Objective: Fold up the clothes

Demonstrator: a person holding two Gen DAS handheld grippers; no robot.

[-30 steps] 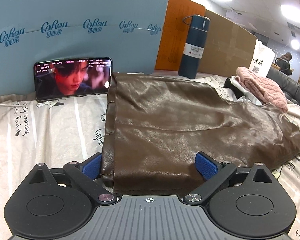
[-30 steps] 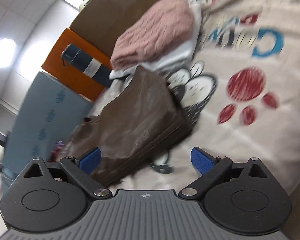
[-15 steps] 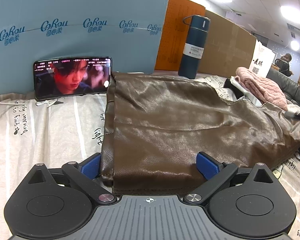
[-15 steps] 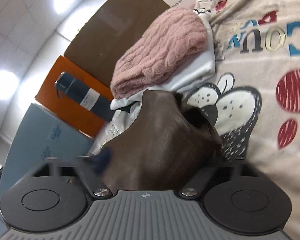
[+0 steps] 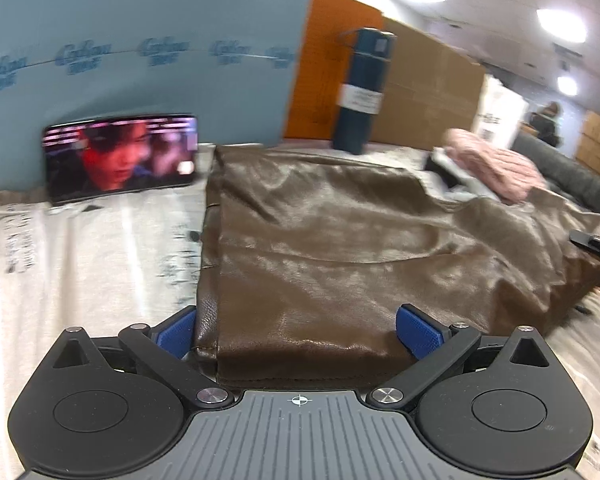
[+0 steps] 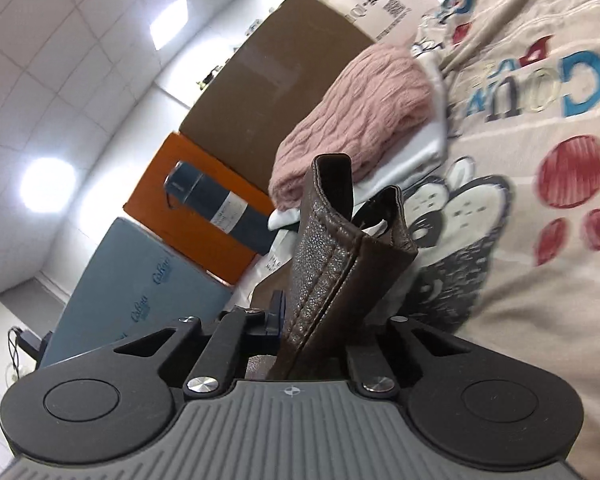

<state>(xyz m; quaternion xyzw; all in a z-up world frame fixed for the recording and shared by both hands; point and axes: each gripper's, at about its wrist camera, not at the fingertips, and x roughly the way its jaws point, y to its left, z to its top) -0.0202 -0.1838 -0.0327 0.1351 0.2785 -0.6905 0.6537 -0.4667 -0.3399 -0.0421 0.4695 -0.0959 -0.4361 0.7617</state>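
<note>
A brown leather garment (image 5: 340,248) lies spread on the printed bedsheet. My left gripper (image 5: 296,334) is open, its blue pads on either side of the garment's near folded edge, not pinching it. My right gripper (image 6: 320,320) is shut on the garment's hem (image 6: 340,256), which stands up between the fingers. The right gripper's tip also shows at the far right of the left wrist view (image 5: 592,240), at the garment's right end.
A phone (image 5: 120,156) playing video leans on a blue board (image 5: 140,48). A dark blue flask (image 5: 362,92) stands by orange and brown cardboard. A pink knit (image 6: 352,120) on white folded clothes lies beyond the garment. The printed sheet (image 6: 540,240) stretches right.
My right gripper moved in over the garment's right end and closed on its hem, lifting it. My left gripper stayed open at the near edge, shifting slightly.
</note>
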